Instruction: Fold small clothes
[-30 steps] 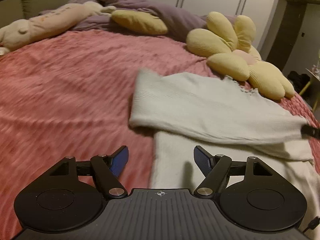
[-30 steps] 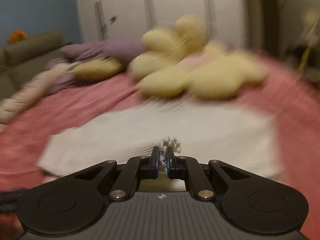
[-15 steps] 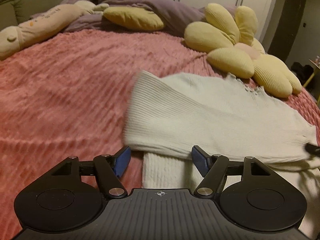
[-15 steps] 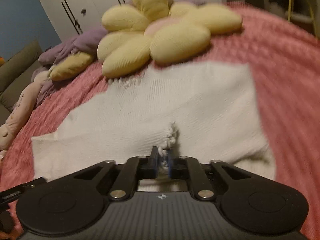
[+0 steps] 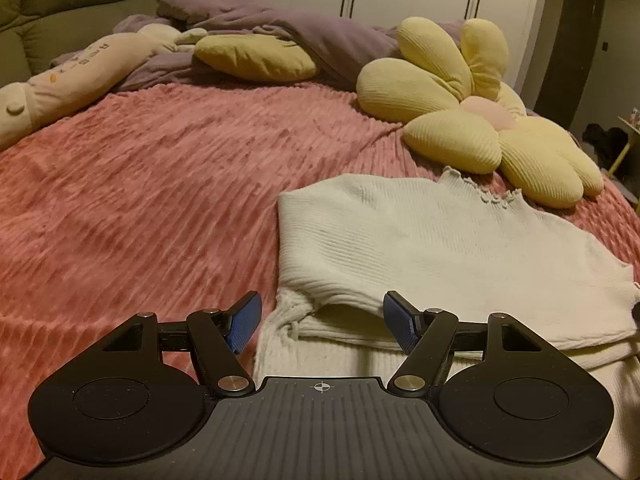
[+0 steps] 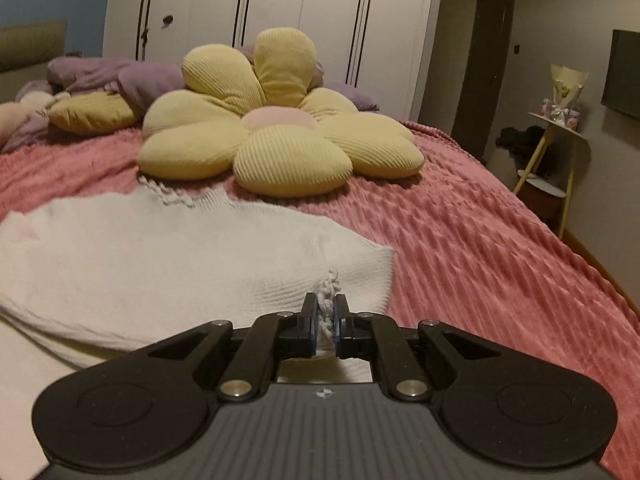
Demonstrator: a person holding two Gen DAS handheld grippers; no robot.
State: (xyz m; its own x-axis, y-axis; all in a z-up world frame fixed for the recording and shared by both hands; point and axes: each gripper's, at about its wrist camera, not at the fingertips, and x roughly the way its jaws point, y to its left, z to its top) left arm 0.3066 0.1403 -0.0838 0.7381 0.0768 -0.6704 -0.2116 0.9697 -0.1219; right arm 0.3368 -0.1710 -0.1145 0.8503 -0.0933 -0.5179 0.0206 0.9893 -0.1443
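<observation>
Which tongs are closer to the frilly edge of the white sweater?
Right. The right tongs are pinched shut on the frilly edge of the white sweater. The left tongs are open, touching nothing, at its folded corner.

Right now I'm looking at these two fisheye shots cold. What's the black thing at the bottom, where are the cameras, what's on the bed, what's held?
No robot here: a person carries a hand-held two-finger claw in each hand, with a fisheye camera on each looking along its fingers. The black shape is the tool itself. One picture is from the left claw, which is open and empty, its blue pads on either side of the near edge of a white knit top. The other is from the right claw, shut on that top's frilly edge. The top lies partly folded on a pink bedspread, near a yellow flower cushion.
</observation>
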